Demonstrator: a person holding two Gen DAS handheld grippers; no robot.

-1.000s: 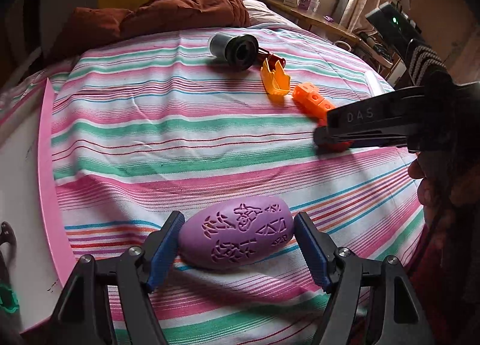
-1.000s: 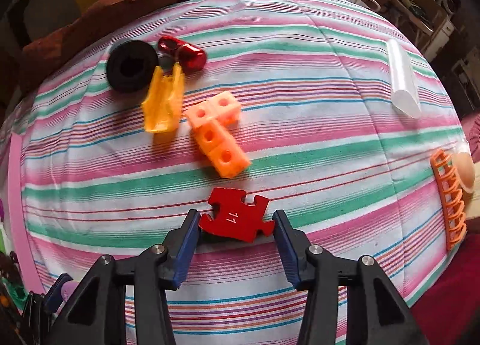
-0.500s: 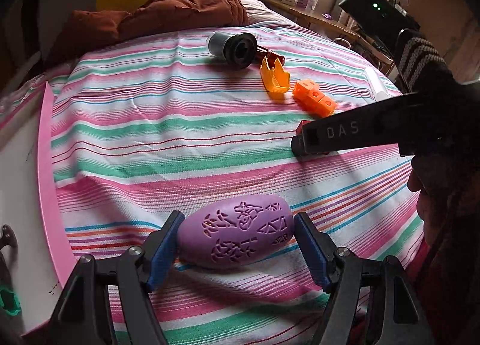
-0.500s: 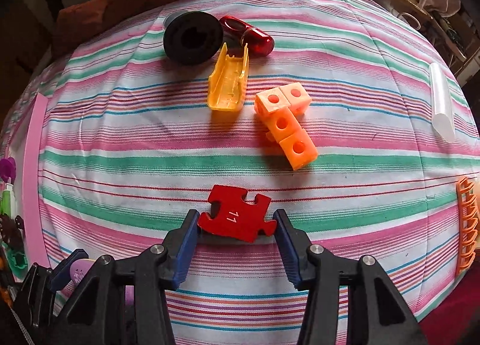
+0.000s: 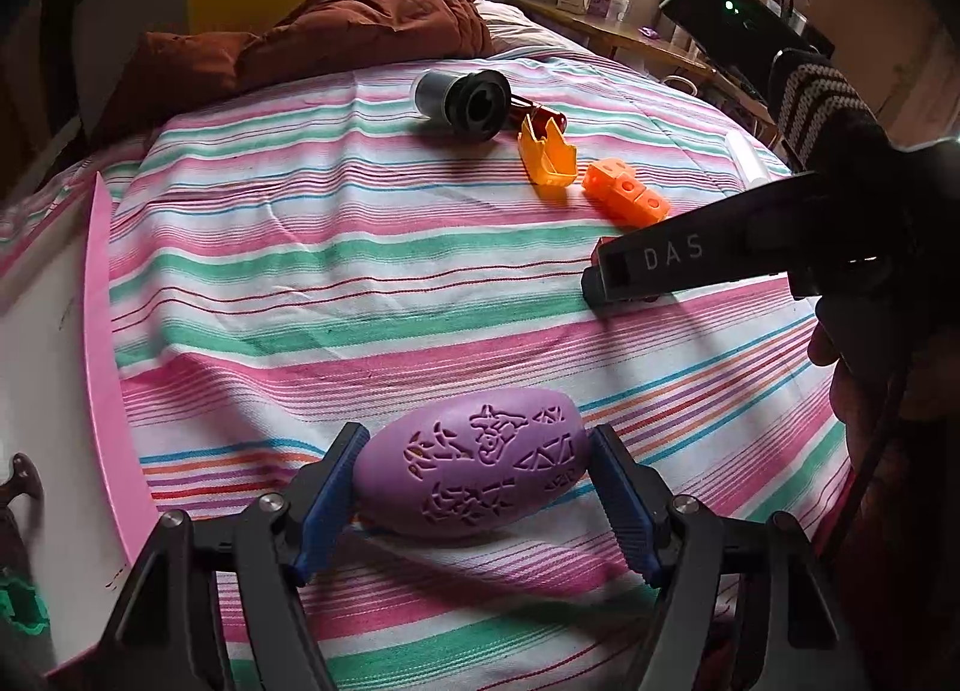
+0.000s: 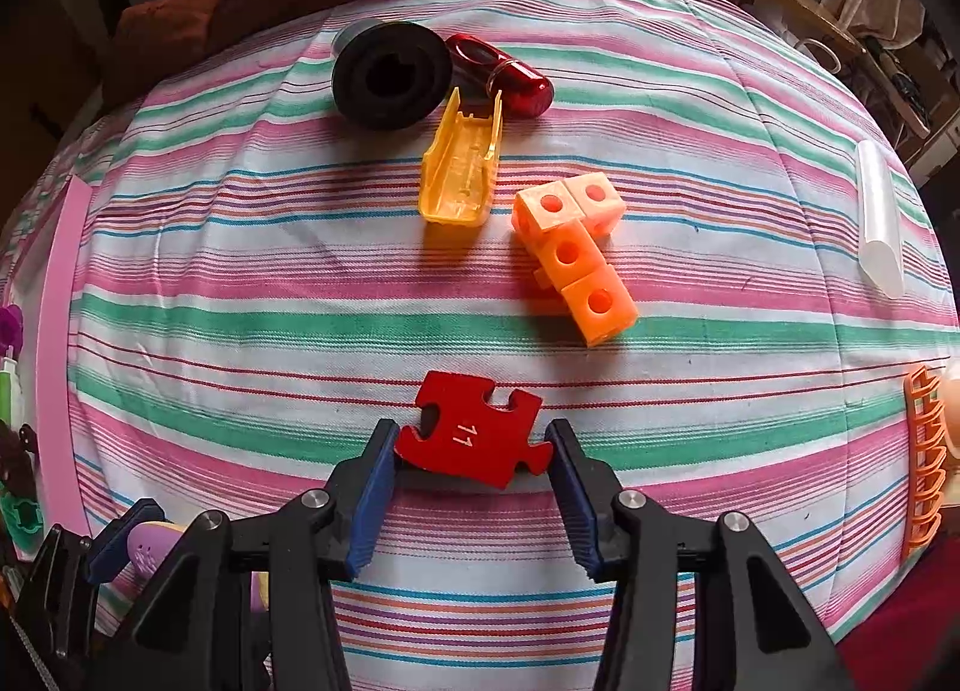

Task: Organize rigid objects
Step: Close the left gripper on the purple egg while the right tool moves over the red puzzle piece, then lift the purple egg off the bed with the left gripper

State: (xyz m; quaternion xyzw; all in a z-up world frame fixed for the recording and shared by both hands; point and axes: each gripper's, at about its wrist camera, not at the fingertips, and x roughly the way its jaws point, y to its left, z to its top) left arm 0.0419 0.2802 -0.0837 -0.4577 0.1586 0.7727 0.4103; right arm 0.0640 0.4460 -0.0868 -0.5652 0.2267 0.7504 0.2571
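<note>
We hold purple egg (image 5: pixel 471 460) in left gripper (image 5: pixel 474 487), pads clamped on its two ends, low over striped sheet (image 5: pixel 300 271). Right gripper (image 6: pixel 471 466) pinches red puzzle piece (image 6: pixel 474 430) by its edges, near orange cubes (image 6: pixel 573 253).

Risks, as we judge:
- Egg ends rounded and smooth; grip on tips alone may squirt it free if tilted.
- Puzzle piece thin; edge pinch may let it pivot or drop.
- Soft bedding; released pieces may roll toward yellow tray (image 6: pixel 462 165) and black spool (image 6: pixel 390 75).
</note>
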